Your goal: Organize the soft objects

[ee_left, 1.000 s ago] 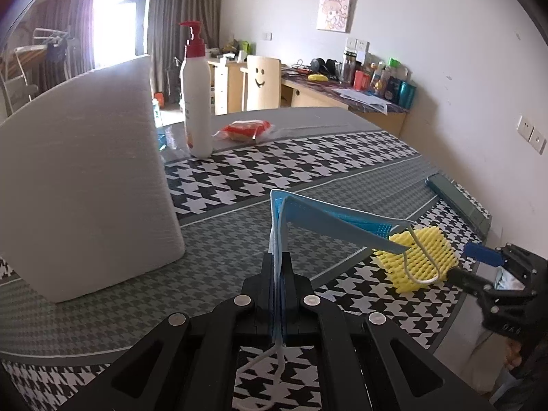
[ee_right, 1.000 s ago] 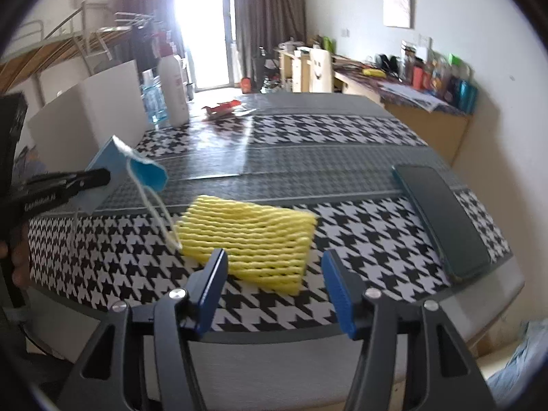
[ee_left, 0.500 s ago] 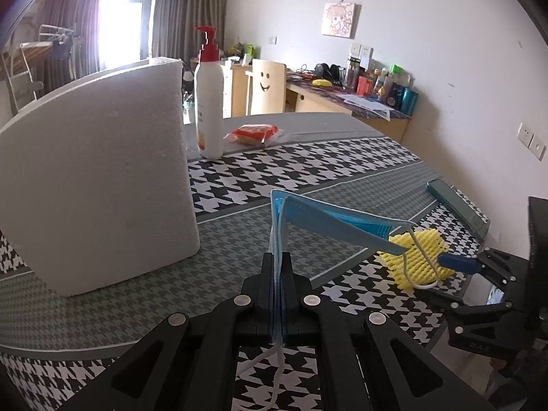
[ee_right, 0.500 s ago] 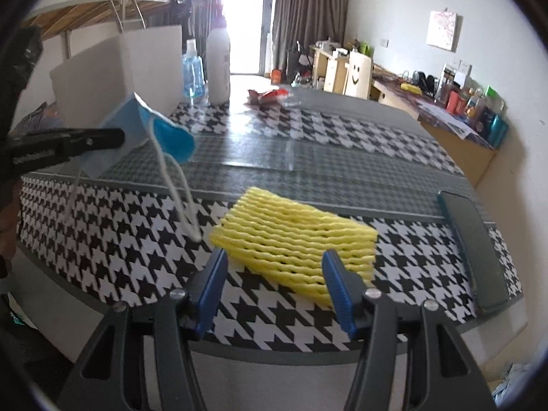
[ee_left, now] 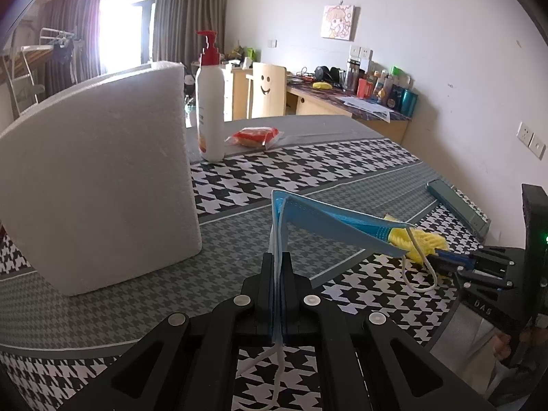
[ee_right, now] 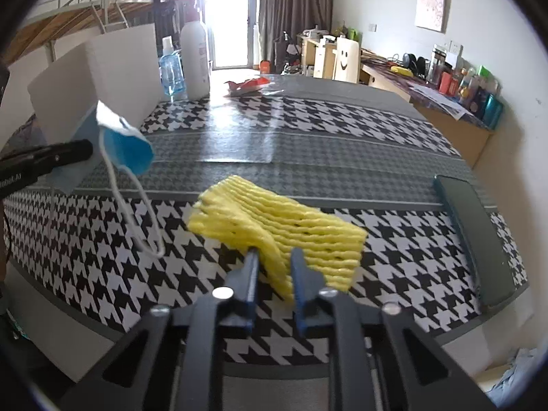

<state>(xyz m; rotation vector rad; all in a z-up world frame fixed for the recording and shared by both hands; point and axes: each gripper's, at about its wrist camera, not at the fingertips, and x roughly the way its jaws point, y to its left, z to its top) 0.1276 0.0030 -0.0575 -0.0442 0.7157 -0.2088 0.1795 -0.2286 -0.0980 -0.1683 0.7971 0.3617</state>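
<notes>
My left gripper is shut on a blue face mask and holds it above the table, with its white ear loop hanging. The mask also shows at the left of the right wrist view. My right gripper is shut on the near edge of a yellow foam net that lies on the houndstooth tablecloth; a fold of the net is bunched between the blue fingers. The net and the right gripper show at the right of the left wrist view.
A large white foam block stands at the left. A white pump bottle, a blue bottle and a red snack packet sit at the far side. A dark flat case lies near the table's right edge.
My right gripper has moved forward and closed on the yellow foam net, lifting its near edge. My left gripper still holds the mask and has shifted slightly.
</notes>
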